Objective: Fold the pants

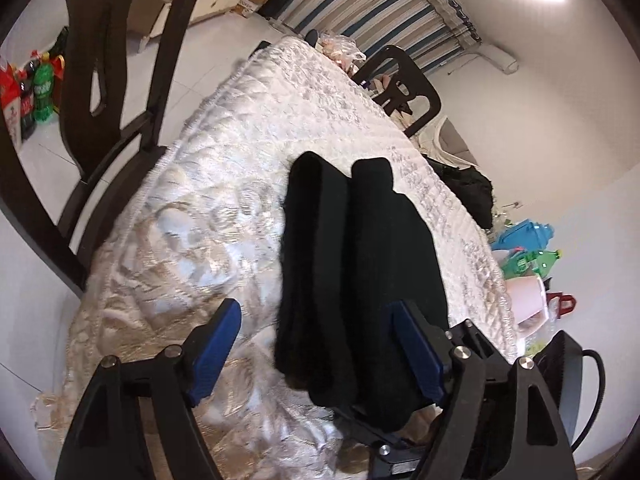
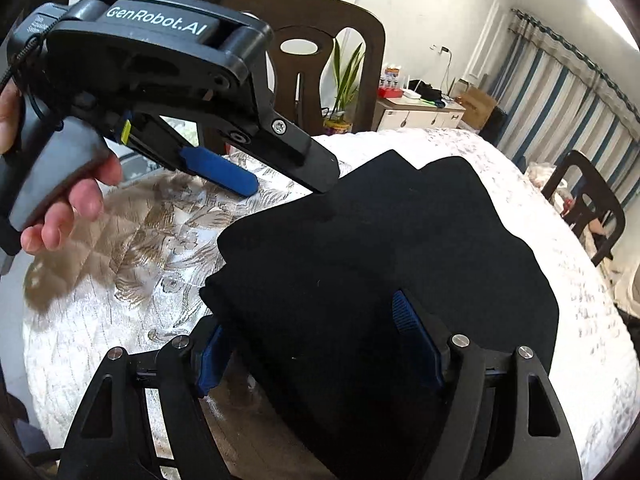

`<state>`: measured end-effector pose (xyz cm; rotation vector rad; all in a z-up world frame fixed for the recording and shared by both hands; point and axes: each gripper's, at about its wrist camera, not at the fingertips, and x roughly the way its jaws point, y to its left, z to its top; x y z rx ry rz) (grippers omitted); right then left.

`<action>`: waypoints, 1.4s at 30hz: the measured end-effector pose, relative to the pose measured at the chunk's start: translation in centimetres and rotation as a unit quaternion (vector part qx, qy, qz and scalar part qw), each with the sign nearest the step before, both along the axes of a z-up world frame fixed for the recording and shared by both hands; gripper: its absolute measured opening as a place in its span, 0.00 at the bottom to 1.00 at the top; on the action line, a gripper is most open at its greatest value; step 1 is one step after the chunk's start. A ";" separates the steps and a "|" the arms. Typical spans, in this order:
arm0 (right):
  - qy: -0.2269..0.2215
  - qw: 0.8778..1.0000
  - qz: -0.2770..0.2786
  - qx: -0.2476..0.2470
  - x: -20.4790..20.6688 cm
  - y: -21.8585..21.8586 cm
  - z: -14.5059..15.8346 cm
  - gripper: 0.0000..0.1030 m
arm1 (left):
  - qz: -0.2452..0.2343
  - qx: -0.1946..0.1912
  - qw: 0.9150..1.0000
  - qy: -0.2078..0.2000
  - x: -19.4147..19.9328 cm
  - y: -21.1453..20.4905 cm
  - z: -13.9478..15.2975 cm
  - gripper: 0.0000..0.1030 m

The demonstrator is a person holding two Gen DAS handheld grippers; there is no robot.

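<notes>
Right wrist view: right gripper [image 2: 320,340] fingers spread apart, straddling the folded black pants [image 2: 380,248] on the quilted table [image 2: 120,280]. Left gripper [image 1: 316,344] fingers likewise apart over the pants' edge. Risk, as judged: dragging could unfold layers. Table edge lies near; chair [image 1: 116,80] crowds the left.

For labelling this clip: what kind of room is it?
Probably a dining or living room at home: a table under a quilted cloth, wooden chairs, striped curtains and a houseplant.

Pants [image 2: 384,264] near end hidden under right tongs [image 2: 320,344].
</notes>
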<state>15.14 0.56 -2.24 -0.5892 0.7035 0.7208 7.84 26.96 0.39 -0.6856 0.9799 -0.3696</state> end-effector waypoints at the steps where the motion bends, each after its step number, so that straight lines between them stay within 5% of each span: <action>1: -0.001 1.000 -0.001 0.001 0.0 -0.1 0.0 0.73 | -0.002 -0.005 1.000 0.002 0.2 -0.2 0.0 0.78; 10: 0.001 0.998 -0.045 0.034 1.3 -1.7 0.8 0.66 | -0.016 -0.059 0.998 0.023 1.1 -0.9 -0.7 0.81; 15: 0.035 0.997 -0.027 0.068 1.7 -2.4 1.1 0.65 | -0.012 -0.050 0.998 0.033 1.0 -0.9 -0.6 0.81; 26: -0.057 0.997 0.027 -0.042 -0.7 2.1 -0.6 0.68 | -0.007 -0.067 0.997 0.035 1.3 -0.6 -0.6 0.82; 32: -0.035 0.999 -0.002 -0.012 0.8 0.9 0.1 0.68 | 0.001 -0.042 0.999 0.032 1.1 -0.4 -0.2 0.82; 42: -0.031 0.999 -0.018 0.013 1.4 0.2 1.1 0.67 | -0.023 -0.072 0.996 0.037 2.4 -1.2 -0.8 0.86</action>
